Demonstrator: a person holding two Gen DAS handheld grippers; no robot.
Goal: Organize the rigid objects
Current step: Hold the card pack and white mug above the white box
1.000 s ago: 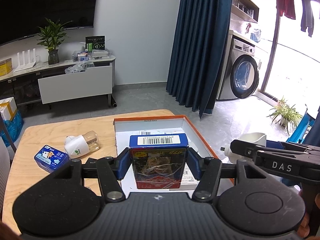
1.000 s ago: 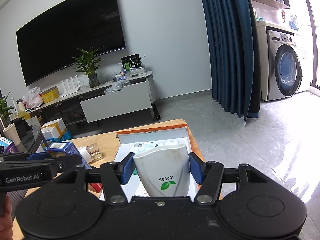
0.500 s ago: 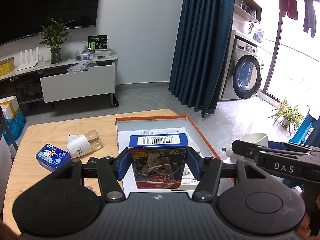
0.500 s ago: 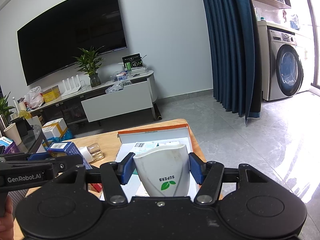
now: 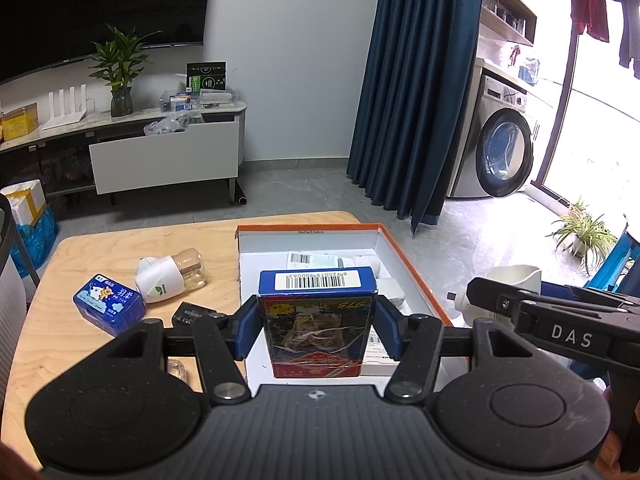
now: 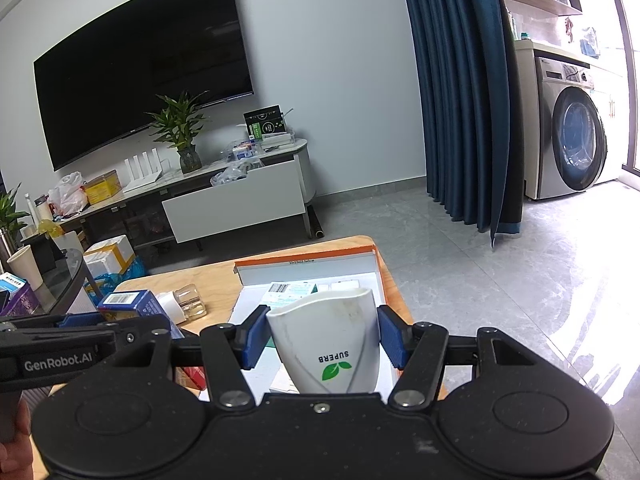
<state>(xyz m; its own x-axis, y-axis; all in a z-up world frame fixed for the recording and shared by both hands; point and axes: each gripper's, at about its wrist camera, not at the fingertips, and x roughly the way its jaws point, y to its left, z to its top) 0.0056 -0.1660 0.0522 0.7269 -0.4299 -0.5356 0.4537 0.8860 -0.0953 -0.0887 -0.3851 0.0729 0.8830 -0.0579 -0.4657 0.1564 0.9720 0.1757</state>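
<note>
Above orange-rimmed box (image 5: 416, 276) on wooden table (image 5: 100, 248), blue card pack (image 5: 317, 320) clamped by L gripper (image 5: 317, 330), white SUPERB plug-in (image 6: 326, 346) clamped by R gripper (image 6: 322, 338).

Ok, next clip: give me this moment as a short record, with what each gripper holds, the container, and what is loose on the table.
left gripper: shut on blue and red box, held above the tray's near end
right gripper: shut on white SUPERB device
container: orange-rimmed tray, open, already holding labelled items
loose on wooden table: blue tissue pack, white plug-in with clear bottle, small black item
</note>
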